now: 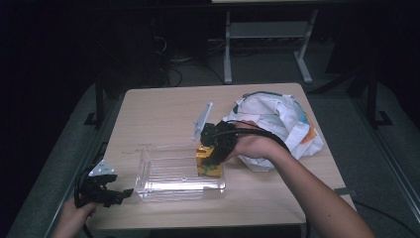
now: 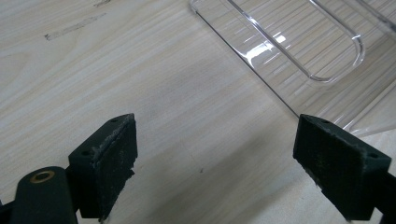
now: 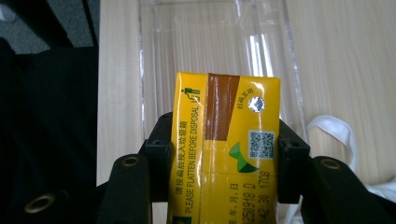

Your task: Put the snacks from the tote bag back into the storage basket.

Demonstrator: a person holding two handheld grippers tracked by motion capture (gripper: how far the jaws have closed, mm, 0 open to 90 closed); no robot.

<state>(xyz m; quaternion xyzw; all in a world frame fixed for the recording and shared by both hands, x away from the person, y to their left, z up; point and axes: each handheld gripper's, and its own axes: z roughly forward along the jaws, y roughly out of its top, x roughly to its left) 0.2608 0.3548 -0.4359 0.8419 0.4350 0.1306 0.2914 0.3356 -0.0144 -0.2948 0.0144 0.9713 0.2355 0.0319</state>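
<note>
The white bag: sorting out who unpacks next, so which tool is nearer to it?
Right. The right tool holds a yellow carton at the clear bin's right end, beside the white bag. The left tool is beyond the bin's far end.

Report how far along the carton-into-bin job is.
Done: the right gripper has picked up the yellow drink carton; its fingers clamp both sides. In hand: the carton sits at the right end of the clear plastic bin, apparently being lowered in. Left: release it. The left gripper waits open over the table; the white bag lies beside.
</note>
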